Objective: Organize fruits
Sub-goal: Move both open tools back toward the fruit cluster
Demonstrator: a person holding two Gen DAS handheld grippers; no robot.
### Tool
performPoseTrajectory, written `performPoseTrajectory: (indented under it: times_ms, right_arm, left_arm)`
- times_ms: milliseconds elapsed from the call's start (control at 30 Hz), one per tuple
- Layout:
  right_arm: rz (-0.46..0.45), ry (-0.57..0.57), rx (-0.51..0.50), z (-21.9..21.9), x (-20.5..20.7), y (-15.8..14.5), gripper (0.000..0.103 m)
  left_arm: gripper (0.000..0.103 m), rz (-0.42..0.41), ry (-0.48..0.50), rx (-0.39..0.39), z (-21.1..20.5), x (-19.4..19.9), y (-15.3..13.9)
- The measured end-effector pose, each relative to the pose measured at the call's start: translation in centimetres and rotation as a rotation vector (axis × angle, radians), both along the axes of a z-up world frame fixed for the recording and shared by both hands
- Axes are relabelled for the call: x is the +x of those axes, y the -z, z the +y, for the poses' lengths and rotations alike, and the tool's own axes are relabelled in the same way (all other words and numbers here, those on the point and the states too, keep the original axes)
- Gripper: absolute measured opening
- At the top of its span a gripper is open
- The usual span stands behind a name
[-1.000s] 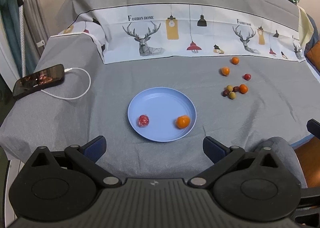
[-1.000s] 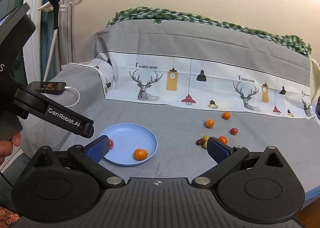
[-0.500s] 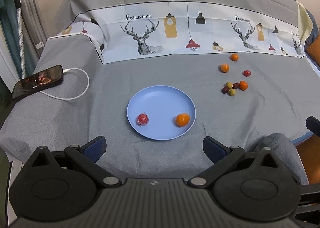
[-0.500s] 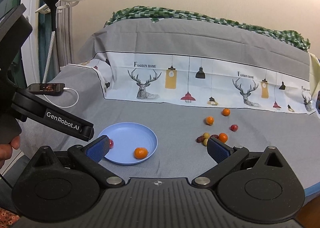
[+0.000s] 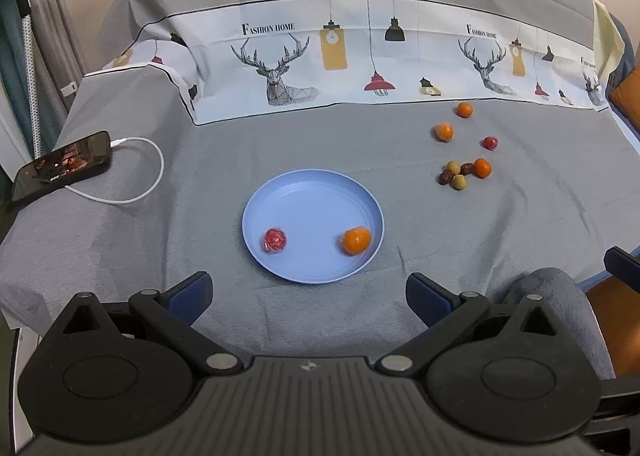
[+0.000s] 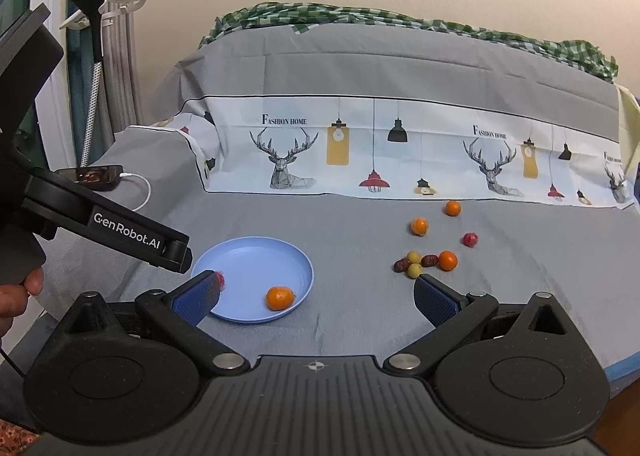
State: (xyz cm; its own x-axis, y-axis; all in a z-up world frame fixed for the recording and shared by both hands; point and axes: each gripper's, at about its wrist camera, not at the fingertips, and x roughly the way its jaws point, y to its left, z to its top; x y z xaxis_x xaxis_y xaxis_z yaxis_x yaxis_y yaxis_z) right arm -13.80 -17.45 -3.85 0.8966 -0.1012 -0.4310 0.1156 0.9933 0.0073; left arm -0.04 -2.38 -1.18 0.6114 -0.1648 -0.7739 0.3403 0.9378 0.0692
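Note:
A blue plate [image 5: 304, 200] lies mid-table on grey cloth and holds a red fruit [image 5: 275, 240] and an orange [image 5: 355, 239]. It also shows in the right wrist view [image 6: 256, 256] with the orange [image 6: 280, 297]. Several loose fruits lie to the right: oranges [image 5: 443, 131], a red one [image 5: 490, 143], and a cluster of green, brown and orange ones [image 5: 460, 175], also in the right wrist view [image 6: 424, 262]. My left gripper [image 5: 308, 296] is open and empty, before the plate. My right gripper [image 6: 316, 298] is open and empty, short of the cluster.
A phone [image 5: 60, 165] with a white cable [image 5: 148, 172] lies at the table's left. A printed cloth [image 5: 360, 64] rises behind the fruits. The left gripper's body [image 6: 100, 224] sits at the left of the right wrist view. A grey padded thing [image 5: 560, 304] is near the front right edge.
Both views have shifted slightly, and the fruits sit a little higher in frame. Both grippers stay open and empty; no fruit moved.

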Motion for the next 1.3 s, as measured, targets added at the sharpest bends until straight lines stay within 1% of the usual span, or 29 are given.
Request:
performPoseTrajectory:
  times_ms: [233, 367, 567, 733, 867, 1133, 1300]
  right_arm:
    - [0.0, 0.036, 0.03, -1.5, 0.2, 0.4, 0.102]
    - [0.002, 0.044, 0.047, -2.4, 0.4, 0.7, 0.102]
    - [0.009, 0.089, 0.093, -4.7, 1.1, 1.2, 0.102]
    - [0.014, 0.145, 0.132, -7.1, 1.7, 1.9, 0.102]
    - [0.028, 0.191, 0.153, -9.4, 2.6, 2.6, 0.102]
    - [0.03, 0.281, 0.156, -14.6, 5.0, 3.8, 0.102]
    - [0.046, 0.314, 0.145, -18.2, 7.4, 4.9, 0.102]
  left_arm:
    - [0.103, 0.025, 0.012, 0.005, -1.9, 1.2, 0.4]
    - [0.103, 0.03, 0.033, 0.026, -3.6, 1.9, 0.7]
    - [0.103, 0.044, 0.043, 0.026, -5.5, 3.0, 1.1]
    - [0.103, 0.074, 0.054, 0.052, -7.2, 4.3, 2.1]
    - [0.103, 0.086, 0.066, 0.055, -9.0, 5.5, 2.7]
    - [0.103, 0.099, 0.118, 0.076, -14.1, 8.7, 4.5]
    - [0.103, 0.097, 0.152, 0.096, -17.5, 11.2, 6.4]
